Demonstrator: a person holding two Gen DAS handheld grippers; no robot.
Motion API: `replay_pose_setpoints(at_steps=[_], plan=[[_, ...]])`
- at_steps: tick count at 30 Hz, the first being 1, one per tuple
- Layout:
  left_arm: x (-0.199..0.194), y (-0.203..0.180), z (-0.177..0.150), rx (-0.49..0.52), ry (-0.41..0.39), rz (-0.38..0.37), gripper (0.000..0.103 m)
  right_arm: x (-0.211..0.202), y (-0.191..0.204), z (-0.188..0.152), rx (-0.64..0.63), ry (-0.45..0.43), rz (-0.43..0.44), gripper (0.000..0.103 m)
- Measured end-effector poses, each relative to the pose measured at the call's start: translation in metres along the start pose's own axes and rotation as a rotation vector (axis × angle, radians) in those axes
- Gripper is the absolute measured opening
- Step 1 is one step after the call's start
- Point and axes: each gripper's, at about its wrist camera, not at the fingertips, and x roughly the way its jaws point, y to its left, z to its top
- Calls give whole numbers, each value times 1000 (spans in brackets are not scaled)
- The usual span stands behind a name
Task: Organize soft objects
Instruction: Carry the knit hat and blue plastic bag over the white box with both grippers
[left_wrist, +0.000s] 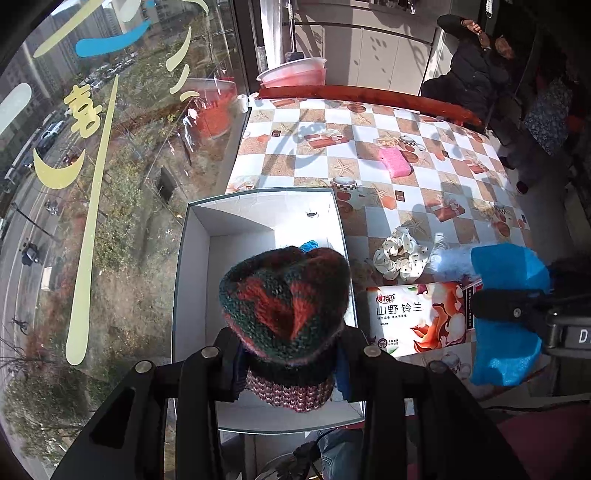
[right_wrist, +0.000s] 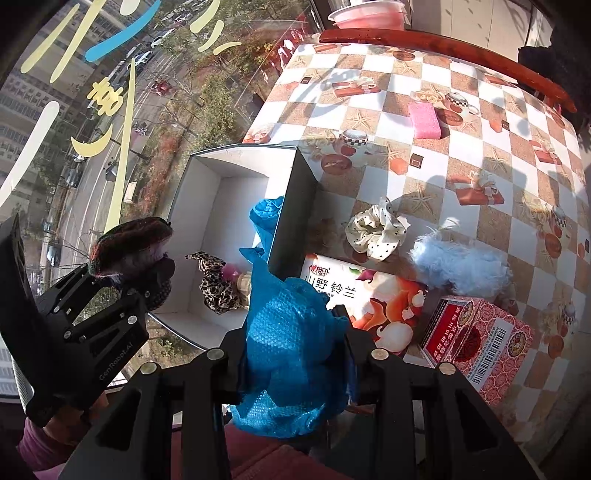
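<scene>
Showing two hand-held tools over a checked surface (right_wrist: 480, 122) by a window. L tool (left_wrist: 291, 354): jaws pinched on a knit hat (left_wrist: 284, 302) (red/green/dark yarn, ribbed pink-ish cuff), held above the open white box (left_wrist: 192, 280), near its front end. R tool (right_wrist: 295, 354): jaws pinched on a crumpled blue bubble-wrap bag (right_wrist: 291, 332), hanging at the box's dark right wall (right_wrist: 291, 206), partly over the edge; top of the bag leans into the box.

Inside box, right-wrist view: leopard-print scrunchie (right_wrist: 214, 284) on the floor w/ a small pink-and-beige item (right_wrist: 236, 275) touching it (too small to name), and another piece of blue wrap (right_wrist: 266, 218) against the right wall.

On surface, right of box: cream polka-dot scrunchie (right_wrist: 373, 229), pale-blue fluffy item (right_wrist: 458, 266) just beside it, tissue pack w/ orange floral print (right_wrist: 369, 302) touching the box wall, red patterned carton w/ barcode (right_wrist: 480, 343) next to the pack. Pink sponge (right_wrist: 424, 120) lies well apart, toward the far edge.

Far end: red wooden rail (right_wrist: 443, 44) w/ stacked pink basins (left_wrist: 295, 72) beyond it. Left-wrist view also shows a person in dark clothes (left_wrist: 476, 70) seated at the far right.
</scene>
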Motion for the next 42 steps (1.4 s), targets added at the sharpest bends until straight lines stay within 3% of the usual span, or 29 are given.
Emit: replay_pose_setpoints(at_steps=[14,42], plan=[[3,33,-19,-139,39,19,40,20,29,4,-97,69,8,39],[10,50,-36,-209,103,57,40,52,58,11,-206,179,39,39]])
